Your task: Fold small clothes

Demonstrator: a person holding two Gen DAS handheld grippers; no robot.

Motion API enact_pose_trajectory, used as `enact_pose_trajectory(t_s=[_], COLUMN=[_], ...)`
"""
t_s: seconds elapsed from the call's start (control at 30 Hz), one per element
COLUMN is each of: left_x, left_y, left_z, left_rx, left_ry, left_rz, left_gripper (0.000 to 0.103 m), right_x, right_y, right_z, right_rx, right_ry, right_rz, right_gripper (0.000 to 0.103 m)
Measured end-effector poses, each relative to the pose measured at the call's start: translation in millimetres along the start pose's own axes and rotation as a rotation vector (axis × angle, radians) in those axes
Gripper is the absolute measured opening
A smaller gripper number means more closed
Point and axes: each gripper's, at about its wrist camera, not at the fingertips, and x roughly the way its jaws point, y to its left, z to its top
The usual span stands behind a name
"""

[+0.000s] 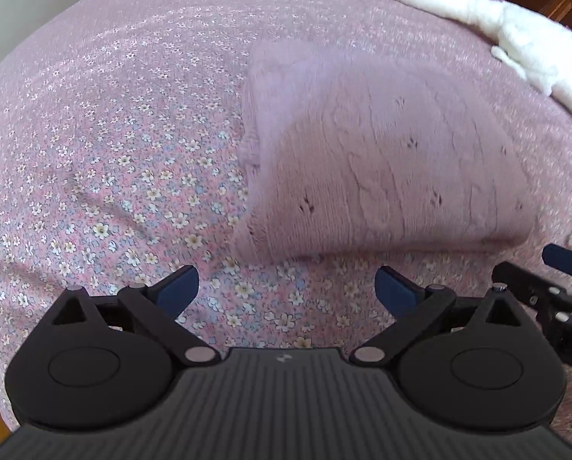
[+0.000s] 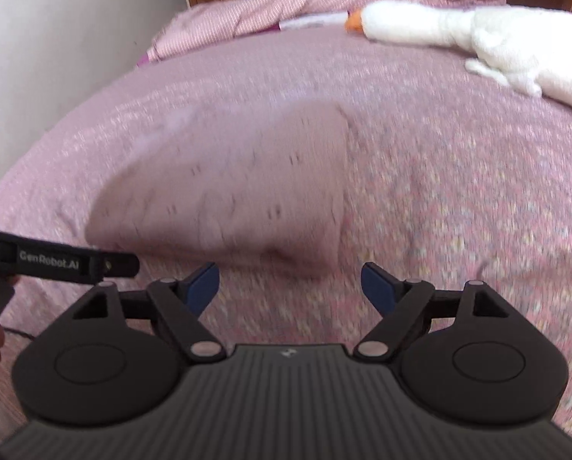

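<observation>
A small pale pink knit garment (image 1: pixel 382 161) lies folded on the flowered bedspread, right of centre in the left wrist view. The right wrist view shows the same garment (image 2: pixel 228 188), blurred, left of centre. My left gripper (image 1: pixel 287 287) stands open just short of the garment's near edge, with nothing between its blue pads (image 1: pixel 178 289). My right gripper (image 2: pixel 290 285) is open too, close to the garment's near right corner, empty. Part of the right gripper (image 1: pixel 554 291) shows at the right edge of the left wrist view.
A white plush goose (image 1: pixel 477 15) with an orange beak lies across the far right of the bed (image 2: pixel 458 191). Pink pillows and bedding (image 2: pixel 286 4) are bunched at the head. A white wall (image 2: pixel 56 38) runs along the left side. Wooden furniture stands behind.
</observation>
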Motion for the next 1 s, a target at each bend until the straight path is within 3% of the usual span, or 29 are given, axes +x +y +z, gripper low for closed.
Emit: enact_pose_trajectory(t_s=[0.2, 0.43, 1.0], left_x=[12, 26, 32], left_y=[-15, -19, -22], left_z=[-10, -16, -18], left_rx=[0.052, 0.047, 0.057], left_ry=[0.024, 0.072, 0.066], left_rz=[0.047, 0.05, 0.058], left_gripper=[0.101, 0.101, 0.101], right_x=[10, 15, 22], right_y=[1, 1, 0], right_z=[-14, -17, -17], right_rx=[0.02, 0.037, 0.045], right_ry=[0.041, 0.051, 0.06], right_rz=[-0.024, -0.03, -0.027], right_gripper=[0.083, 0.083, 0.083])
